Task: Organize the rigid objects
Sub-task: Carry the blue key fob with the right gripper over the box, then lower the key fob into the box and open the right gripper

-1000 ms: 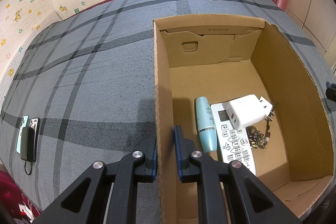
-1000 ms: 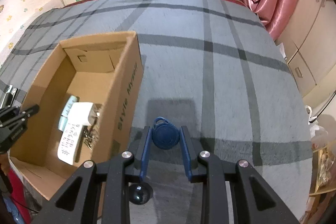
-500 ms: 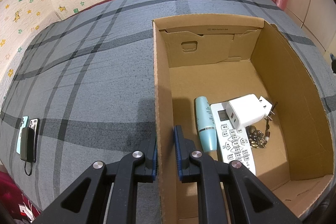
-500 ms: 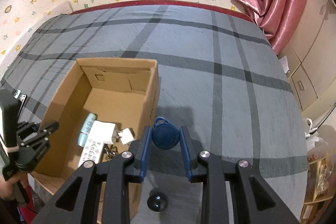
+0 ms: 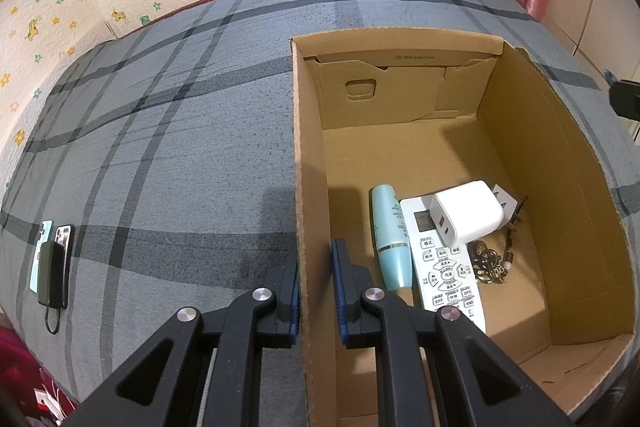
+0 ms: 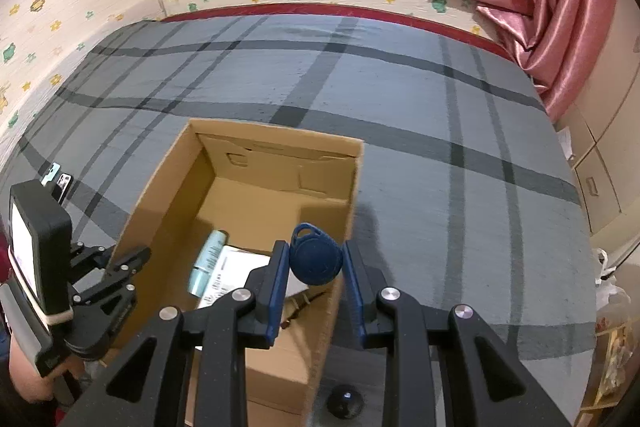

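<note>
We are clamping the left gripper (image 5: 316, 279) onto the left wall of the box (image 5: 298, 147), one finger outside and one inside, with the jaws closed tight on the cardboard at the lower centre of the left wrist frame. We are holding a blue fob (image 6: 316, 254) in the right gripper (image 6: 316, 267), its jaws pressing on the fob from both sides at the lower centre of the right wrist frame. The fob is sitting over the right wall of the box (image 6: 340, 267), with its loop end pointing to the upper left. In the left wrist frame the box is filling the right half, open at the top, resting on a grey plaid bedcover (image 5: 160, 147). Inside it, toward the lower part of the frame, a teal tube (image 5: 390, 235) is lying just beside a white remote (image 5: 444, 263); a white charger (image 5: 466, 213) is resting on the upper end of the remote, and a bunch of keys (image 5: 490, 263) is lying just right of the remote. At the left edge of the same frame, two phones (image 5: 56, 235) and a black power bank (image 5: 52, 275) are lying on the bedcover, well apart from the box. In the right wrist frame a small dark ball (image 6: 345, 401) is lying on the bedcover at the bottom edge, near the box corner.
</note>
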Tool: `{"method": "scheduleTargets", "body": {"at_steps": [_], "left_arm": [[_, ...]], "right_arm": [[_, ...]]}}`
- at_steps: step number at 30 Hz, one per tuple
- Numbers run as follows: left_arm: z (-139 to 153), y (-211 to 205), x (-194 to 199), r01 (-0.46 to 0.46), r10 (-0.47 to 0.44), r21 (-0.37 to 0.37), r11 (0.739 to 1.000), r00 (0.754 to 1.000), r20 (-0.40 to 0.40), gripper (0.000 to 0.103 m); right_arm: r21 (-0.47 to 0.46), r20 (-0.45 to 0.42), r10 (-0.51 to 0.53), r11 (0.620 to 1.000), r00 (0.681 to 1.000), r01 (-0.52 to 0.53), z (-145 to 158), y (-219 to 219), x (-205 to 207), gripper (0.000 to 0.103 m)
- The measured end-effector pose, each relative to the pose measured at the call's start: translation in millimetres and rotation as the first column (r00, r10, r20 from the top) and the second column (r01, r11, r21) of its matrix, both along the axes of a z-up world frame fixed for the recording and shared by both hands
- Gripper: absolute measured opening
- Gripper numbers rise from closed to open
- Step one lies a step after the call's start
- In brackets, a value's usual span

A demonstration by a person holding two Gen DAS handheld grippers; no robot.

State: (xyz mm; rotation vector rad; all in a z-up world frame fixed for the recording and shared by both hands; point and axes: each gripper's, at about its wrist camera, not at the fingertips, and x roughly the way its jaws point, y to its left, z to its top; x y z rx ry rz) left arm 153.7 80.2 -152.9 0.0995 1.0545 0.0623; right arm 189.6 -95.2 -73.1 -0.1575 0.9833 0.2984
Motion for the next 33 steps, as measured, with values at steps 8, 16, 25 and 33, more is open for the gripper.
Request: {"method": "scheduleTargets", "body": {"at_steps": [8, 16, 25, 33], "left_arm": [[0, 2, 0, -0.001, 0.001, -0.008, 1.000, 1.000, 0.002, 0.014], [0, 1, 0, -0.001, 0.001, -0.010, 1.000, 1.000, 0.002, 0.014], [-1, 1, 0, -0.001, 0.002, -0.010, 1.000, 1.000, 0.004, 0.014], [-1, 1, 0, -0.002, 0.002, -0.008, 1.000, 1.000, 0.006, 0.014]], "right_arm": [[0.002, -0.024, 0.044, 0.999, 0.999, -0.044, -12, 29, 5, 0.028], [-0.001, -0.072, 0.081, 0.997, 0.994, -0.082, -37, 55, 10, 0.028], [-0.011, -0.129, 0.087, 0.996, 0.988, -0.089, -67, 71, 17, 0.028], [-0.034, -0.178, 0.088, 0.995, 0.980, -0.095, -95, 80, 21, 0.028]]}}
